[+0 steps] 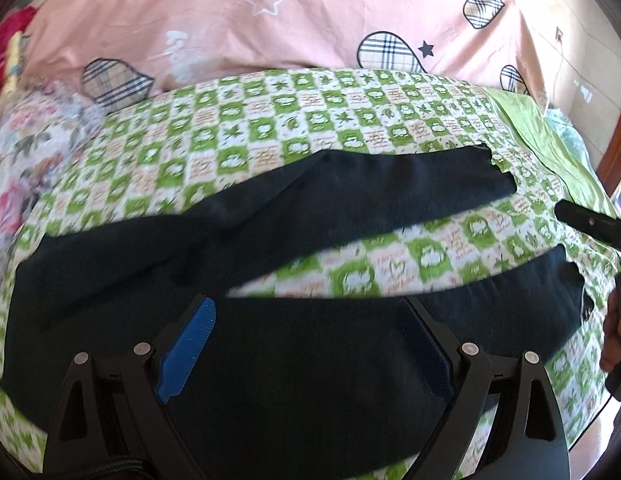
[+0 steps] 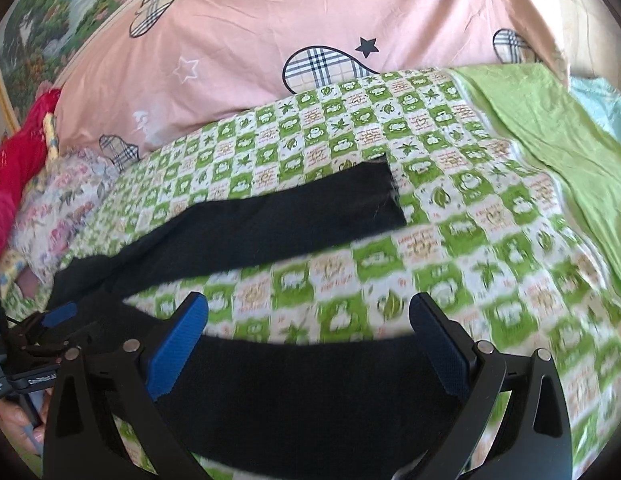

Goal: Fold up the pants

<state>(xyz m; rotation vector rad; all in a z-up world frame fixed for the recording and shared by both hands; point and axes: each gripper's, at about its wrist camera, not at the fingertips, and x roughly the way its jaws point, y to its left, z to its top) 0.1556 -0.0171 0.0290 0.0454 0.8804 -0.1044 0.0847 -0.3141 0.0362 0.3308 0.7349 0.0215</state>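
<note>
Dark pants (image 1: 270,216) lie spread on the green checked sheet (image 1: 238,128), legs splayed, under the left gripper (image 1: 306,344), jaws wide apart. Right wrist view: the right gripper (image 2: 310,344) hovers over one leg, jaws likewise apart.

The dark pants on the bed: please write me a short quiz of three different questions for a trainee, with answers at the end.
1. True or false: the two legs of the dark pants lie stacked one on the other.
2. Multiple choice: the left gripper is A) shut on cloth, B) open above the pants, C) out of view.
3. Fill in: the pants lie on a green-and-white checked ______.

Key:
1. False; the legs lie spread apart, with sheet showing between them.
2. B; the right gripper is open too.
3. Sheet; a pink quilt lies behind it.
</note>
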